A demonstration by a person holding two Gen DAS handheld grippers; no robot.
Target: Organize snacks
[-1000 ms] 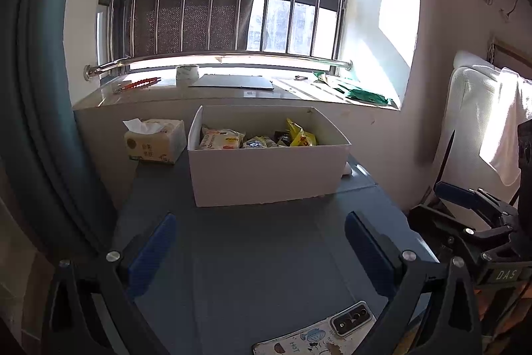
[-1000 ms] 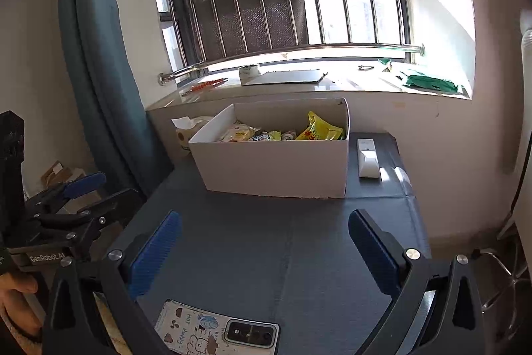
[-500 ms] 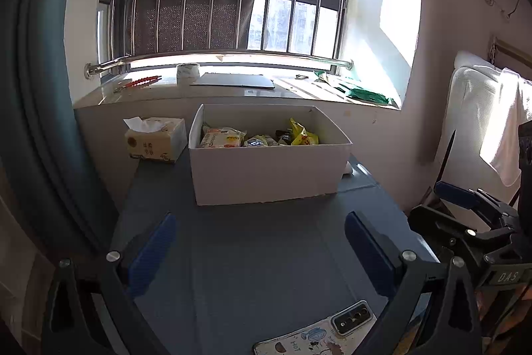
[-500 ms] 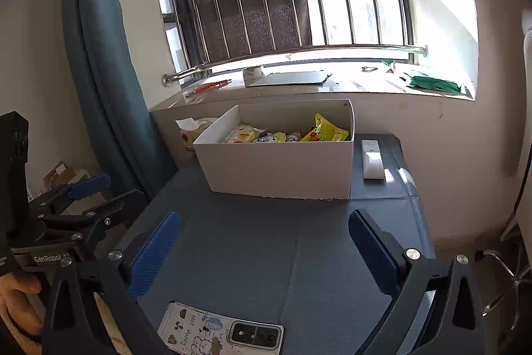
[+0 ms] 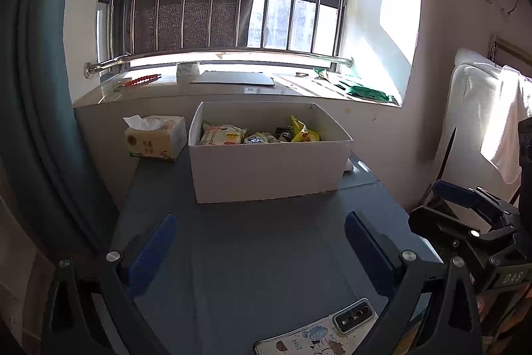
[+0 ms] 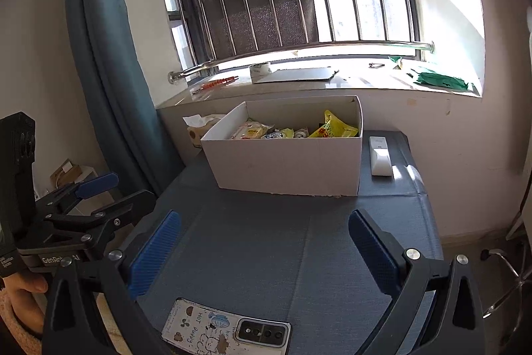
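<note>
A: Take it from the left. What sits at nine o'clock on the grey-blue cloth-covered table?

B: In the left wrist view, a yellow-and-white soft tissue pack stands at about ten o'clock, just beside the open white cardboard box. I'd judge it is parked against the wall to keep the middle of the table free.

A: And the snacks?

B: All the snack packets I can see lie inside the box, at twelve o'clock from both grippers: a pale orange-printed pouch on the left, small dark wrappers in the middle, a yellow crinkled bag on the right. None lies loose on the cloth, so the sorting looks finished or close to it.

A: Further right?

B: A white rectangular remote control lies flat at about one o'clock in the right wrist view, just beside the box's right wall, apart from it. At six o'clock, close under the grippers, a phone in a white cartoon-printed case rests camera side up.

A: The claws?

B: The left gripper has its blue-padded fingers spread wide, pinching nothing, touching nothing, hanging over bare cloth well short of the box. The right gripper is the same: splayed wide, empty. Each appears side-on in the other's view, held level at the table's near edge, probably a resting pose.
</note>
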